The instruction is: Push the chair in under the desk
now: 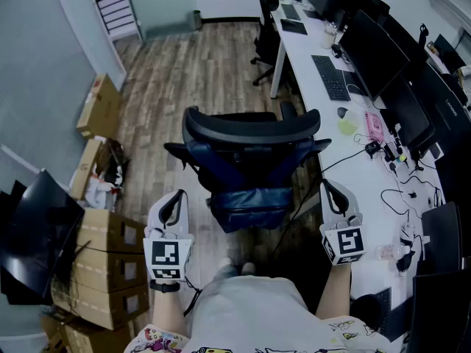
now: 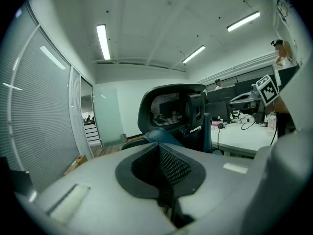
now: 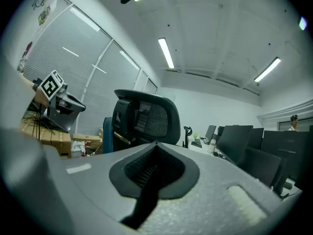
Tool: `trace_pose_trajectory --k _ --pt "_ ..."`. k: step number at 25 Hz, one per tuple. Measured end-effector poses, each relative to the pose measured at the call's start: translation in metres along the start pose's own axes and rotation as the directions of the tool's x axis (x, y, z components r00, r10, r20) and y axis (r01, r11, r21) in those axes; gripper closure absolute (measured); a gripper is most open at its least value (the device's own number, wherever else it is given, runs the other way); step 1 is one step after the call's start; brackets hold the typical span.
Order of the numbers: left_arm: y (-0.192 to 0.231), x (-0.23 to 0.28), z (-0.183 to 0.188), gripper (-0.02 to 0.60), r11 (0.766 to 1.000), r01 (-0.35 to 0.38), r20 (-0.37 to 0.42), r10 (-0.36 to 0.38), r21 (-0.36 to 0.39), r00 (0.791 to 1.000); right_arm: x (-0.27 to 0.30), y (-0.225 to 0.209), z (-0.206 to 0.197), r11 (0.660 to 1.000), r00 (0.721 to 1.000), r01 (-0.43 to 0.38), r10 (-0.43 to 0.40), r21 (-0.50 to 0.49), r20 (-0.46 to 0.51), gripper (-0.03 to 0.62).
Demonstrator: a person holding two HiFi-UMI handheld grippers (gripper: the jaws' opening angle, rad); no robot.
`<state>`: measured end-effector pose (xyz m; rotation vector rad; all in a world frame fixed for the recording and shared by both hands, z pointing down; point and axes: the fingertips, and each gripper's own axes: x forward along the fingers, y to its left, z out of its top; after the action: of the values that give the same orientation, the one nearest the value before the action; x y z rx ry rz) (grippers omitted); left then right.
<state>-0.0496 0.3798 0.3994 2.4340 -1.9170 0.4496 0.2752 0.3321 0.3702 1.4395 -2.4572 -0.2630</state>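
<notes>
A black office chair with a mesh back and a blue padded part stands on the wood floor just in front of me, left of the long white desk. My left gripper is held at the chair's left side and my right gripper at its right side; both are shut, hold nothing and are apart from the chair. In the left gripper view the shut jaws point up at the chair's headrest. The right gripper view shows the same chair beyond its shut jaws.
Monitors, a keyboard, cables and small items cover the desk. Stacked cardboard boxes stand at my left, more boxes along the left wall. A second black chair sits farther along the desk.
</notes>
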Motion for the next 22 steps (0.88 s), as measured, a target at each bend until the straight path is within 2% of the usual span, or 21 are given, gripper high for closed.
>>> trace_pose_trajectory --k 4,10,12,18,22 --pt "0.002 0.003 0.0 0.571 0.999 -0.012 0.007 0.012 0.031 1.0 0.0 -0.003 -0.001 1.0 1.0 0.009 -0.009 -0.022 0.001 0.592" --pt "0.008 0.011 0.001 0.571 0.991 -0.026 -0.001 0.026 0.132 1.0 0.001 -0.006 -0.005 0.999 1.0 0.022 -0.022 -0.048 -0.001 0.592" --pt "0.011 0.014 0.002 0.554 0.986 -0.029 -0.006 0.03 0.165 1.0 0.005 -0.007 -0.004 0.998 1.0 0.018 -0.018 -0.055 -0.001 0.589" --pt "0.017 0.024 0.001 0.514 0.964 -0.028 -0.019 0.034 0.266 0.999 0.019 -0.008 -0.002 0.994 1.0 -0.011 0.009 -0.104 -0.021 0.525" --pt "0.019 0.031 0.002 0.471 0.955 -0.017 -0.013 0.022 0.296 1.0 0.03 -0.011 -0.005 0.989 0.999 -0.026 0.02 -0.147 -0.046 0.494"
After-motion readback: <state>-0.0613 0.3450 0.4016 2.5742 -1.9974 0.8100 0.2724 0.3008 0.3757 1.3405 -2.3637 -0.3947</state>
